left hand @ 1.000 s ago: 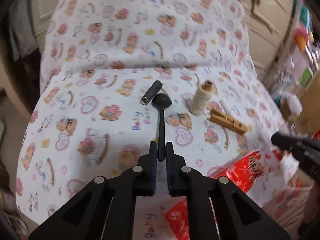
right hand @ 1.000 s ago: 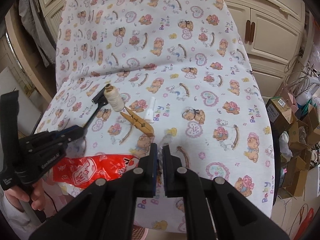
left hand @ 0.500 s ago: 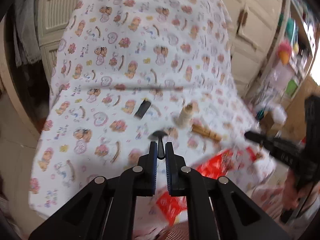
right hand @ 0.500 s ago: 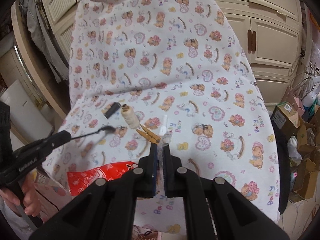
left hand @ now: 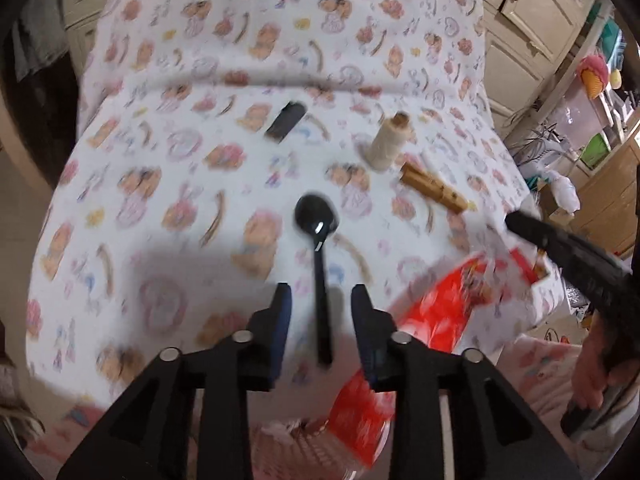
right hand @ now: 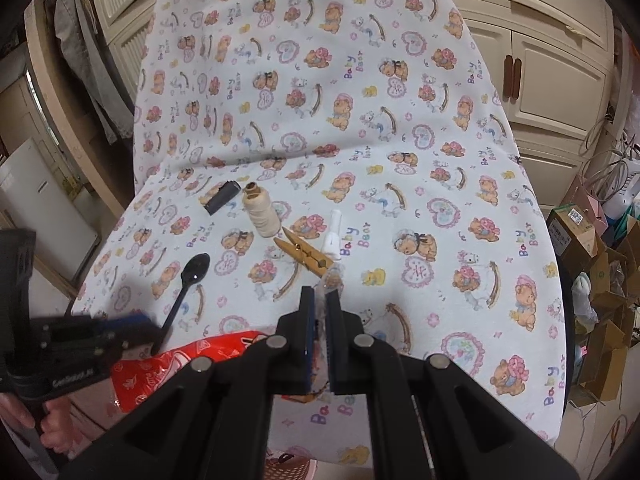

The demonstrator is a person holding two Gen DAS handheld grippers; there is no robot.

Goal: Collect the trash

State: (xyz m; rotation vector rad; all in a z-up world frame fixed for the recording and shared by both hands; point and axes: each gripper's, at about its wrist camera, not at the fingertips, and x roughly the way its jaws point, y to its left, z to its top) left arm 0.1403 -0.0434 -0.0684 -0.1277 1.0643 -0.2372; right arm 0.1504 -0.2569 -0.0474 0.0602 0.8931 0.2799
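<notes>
While the left wrist view is blurred, the left gripper (left hand: 320,300) shows its jaws apart; they have just been opening, w/ the black plastic spoon (left hand: 318,240) between them but not pressed by the pads. The spoon's handle runs between the blue pads and its bowl lies farther out, over the bear-print cloth (left hand: 180,200). Far of the spoon are a dark tube (left hand: 286,122), a thread spool (left hand: 387,145) and, to the right, a wooden clothespin (left hand: 434,193). A red plastic bag (left hand: 432,312) hangs at the near right edge of the cloth.

Right wrist view: the right gripper (right hand: 319,304) is clenched on a thin clear wrapper (right hand: 330,280), which sticks out just past its tips. Left and near, the left gripper (right hand: 128,326) hovers w/ the spoon (right hand: 188,284) by its tips, above the red bag (right hand: 160,364). The spool (right hand: 260,216), tube (right hand: 222,198), clothespin (right hand: 306,256) and a small white cap (right hand: 332,236) lie farther on the cloth (right hand: 440,160), near each other. A hand (right hand: 44,426) holds the left gripper's grip.
</notes>
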